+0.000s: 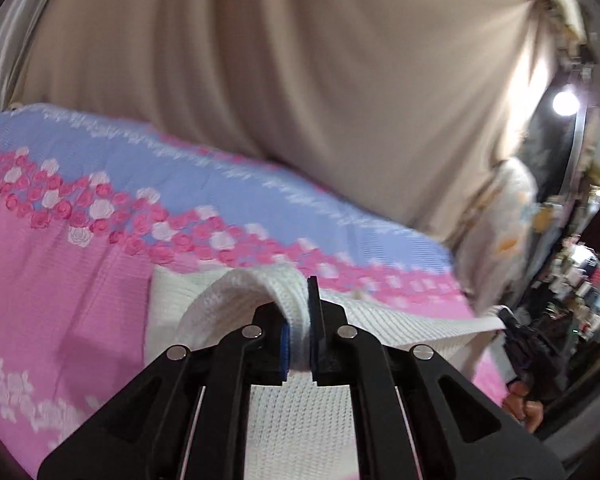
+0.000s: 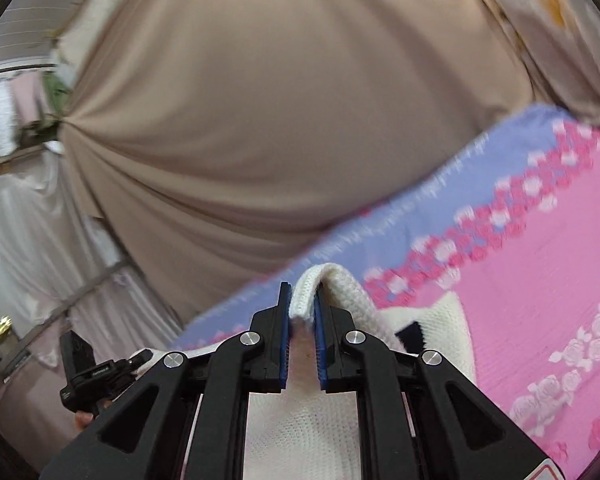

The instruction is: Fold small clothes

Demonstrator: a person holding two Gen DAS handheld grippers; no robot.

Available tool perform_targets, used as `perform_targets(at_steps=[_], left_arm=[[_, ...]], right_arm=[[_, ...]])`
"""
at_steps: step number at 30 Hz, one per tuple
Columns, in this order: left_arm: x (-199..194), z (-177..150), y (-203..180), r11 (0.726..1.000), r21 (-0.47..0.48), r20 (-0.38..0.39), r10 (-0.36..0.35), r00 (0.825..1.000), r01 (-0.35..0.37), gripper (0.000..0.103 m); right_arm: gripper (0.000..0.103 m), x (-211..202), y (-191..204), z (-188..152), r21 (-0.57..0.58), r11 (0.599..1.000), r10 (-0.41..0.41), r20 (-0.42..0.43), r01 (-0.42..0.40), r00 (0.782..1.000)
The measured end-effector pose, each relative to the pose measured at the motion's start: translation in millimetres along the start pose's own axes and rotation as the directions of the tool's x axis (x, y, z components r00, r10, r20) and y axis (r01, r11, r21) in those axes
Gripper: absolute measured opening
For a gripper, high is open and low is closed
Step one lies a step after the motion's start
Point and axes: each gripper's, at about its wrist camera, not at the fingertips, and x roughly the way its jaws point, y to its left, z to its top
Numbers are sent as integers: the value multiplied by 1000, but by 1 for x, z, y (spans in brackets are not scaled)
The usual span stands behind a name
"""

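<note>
A white knit garment lies over a bed with a pink and lilac rose-patterned cover. My left gripper is shut on a raised fold of the garment's edge, held above the bed. My right gripper is shut on another fold of the white knit garment, also lifted. A black patch shows on the garment to the right of my right gripper. The other gripper shows at the right edge of the left wrist view and at the lower left of the right wrist view.
A beige curtain hangs behind the bed and fills the upper half of both views. A floral pillow stands at the bed's far right end. Cluttered shelves lie beyond it. White drapes hang at the left.
</note>
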Motion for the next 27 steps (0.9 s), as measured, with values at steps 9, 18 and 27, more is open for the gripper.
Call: perform_targets(at_steps=[9, 18, 27], left_arm=[[118, -8, 60, 984, -107, -204, 122, 971, -146, 7], [27, -23, 52, 988, -127, -106, 74, 992, -87, 77], [-39, -117, 61, 971, -186, -241, 102, 965, -149, 79]], right_arm=[[14, 115, -48, -18, 32, 967, -237, -240, 251, 941], [66, 2, 2, -28, -110, 960, -268, -73, 259, 961], [68, -73, -20, -130, -151, 929, -366, -215, 339, 906]])
